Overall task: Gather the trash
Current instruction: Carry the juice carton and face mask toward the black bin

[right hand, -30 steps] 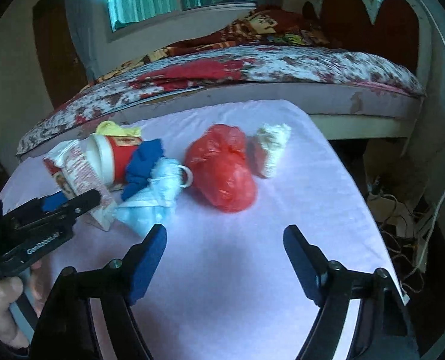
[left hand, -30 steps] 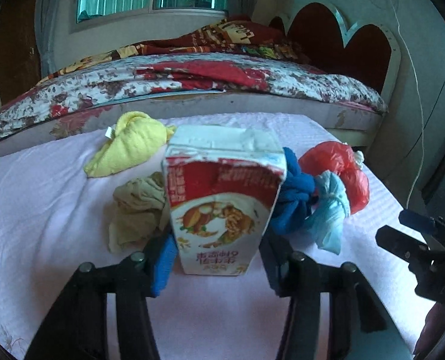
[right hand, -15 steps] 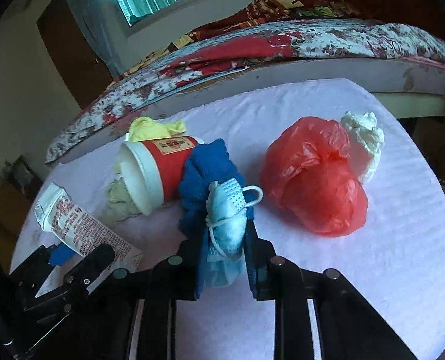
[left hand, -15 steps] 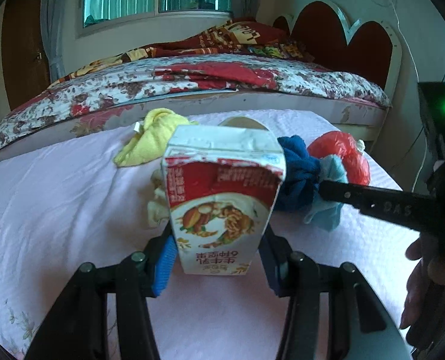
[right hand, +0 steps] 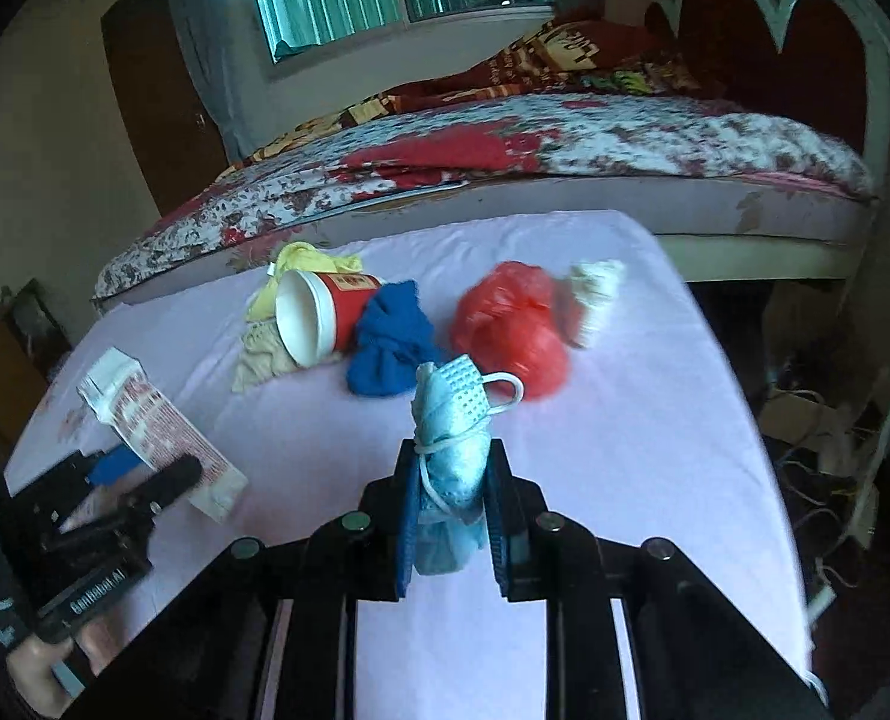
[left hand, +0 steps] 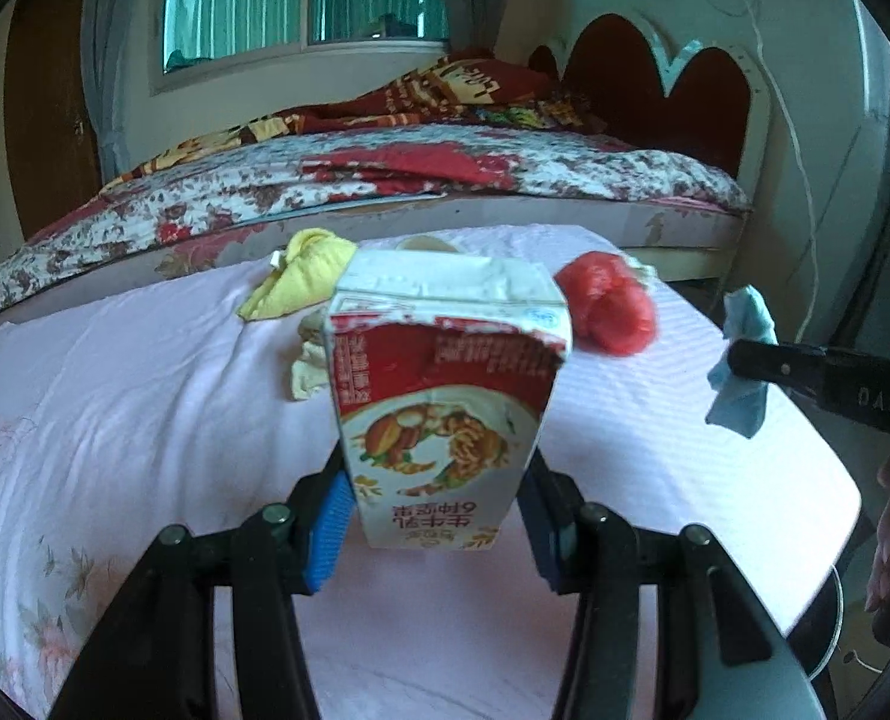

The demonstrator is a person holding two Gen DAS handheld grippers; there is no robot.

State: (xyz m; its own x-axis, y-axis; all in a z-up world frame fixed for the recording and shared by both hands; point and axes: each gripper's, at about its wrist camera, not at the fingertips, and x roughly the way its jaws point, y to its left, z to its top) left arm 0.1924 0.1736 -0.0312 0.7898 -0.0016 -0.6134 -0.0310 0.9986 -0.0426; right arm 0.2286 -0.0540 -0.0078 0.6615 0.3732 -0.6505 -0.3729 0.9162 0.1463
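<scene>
Left fingers [left hand: 438, 516] clamped on 1 milk carton [left hand: 445, 396], right fingers [right hand: 451, 516] on 1 blue face mask [right hand: 454, 420].

We count one milk carton [left hand: 445, 384], one blue face mask [right hand: 454, 420], one red paper cup [right hand: 324, 318], one red plastic bag [right hand: 511, 324], one blue cloth [right hand: 393, 342], one yellow cloth [left hand: 303, 276], one beige rag [right hand: 261, 354], and perhaps one white tissue [right hand: 595, 294], rather blurred.
</scene>
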